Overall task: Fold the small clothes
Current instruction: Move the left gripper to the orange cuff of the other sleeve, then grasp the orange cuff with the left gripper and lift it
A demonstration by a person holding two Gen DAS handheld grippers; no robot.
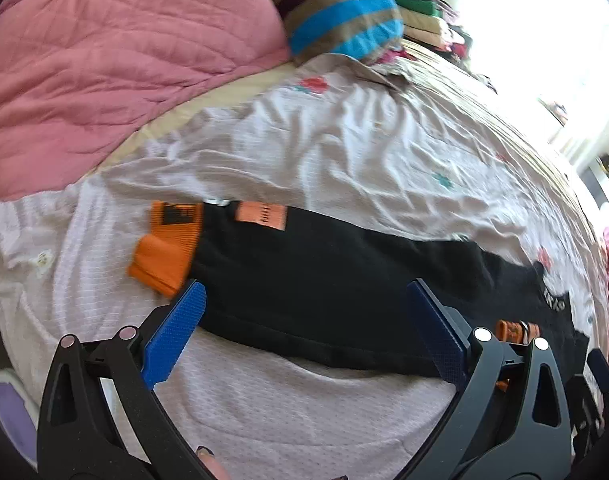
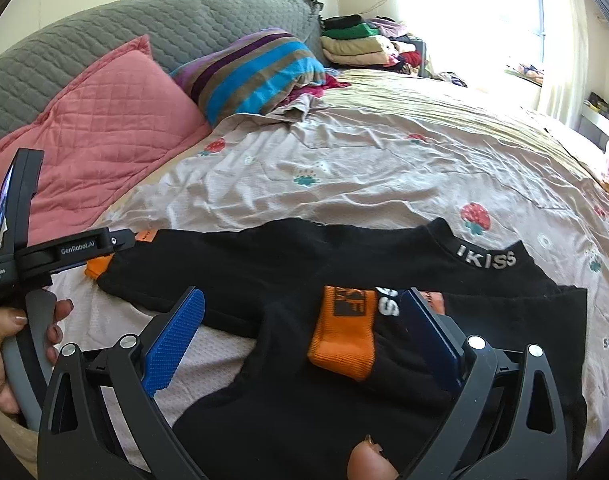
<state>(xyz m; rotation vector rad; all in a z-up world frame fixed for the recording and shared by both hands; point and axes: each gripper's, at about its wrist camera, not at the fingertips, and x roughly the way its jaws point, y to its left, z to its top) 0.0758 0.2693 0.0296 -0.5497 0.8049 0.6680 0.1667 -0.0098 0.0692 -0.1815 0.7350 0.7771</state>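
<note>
Black garment (image 1: 324, 280) blurred, lower hem hidden behind left gripper (image 1: 304, 328) fingers (image 1: 176, 332)

Left gripper (image 1: 304, 320) jaws spread wide. Right gripper (image 2: 302, 322) likewise; left hand (image 2: 8, 344) at 9 o'clock grips handle.

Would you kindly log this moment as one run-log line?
left gripper: open, over black top | right gripper: open, around orange cuff | top: flat on bedsheet, sleeve folded inward
</note>
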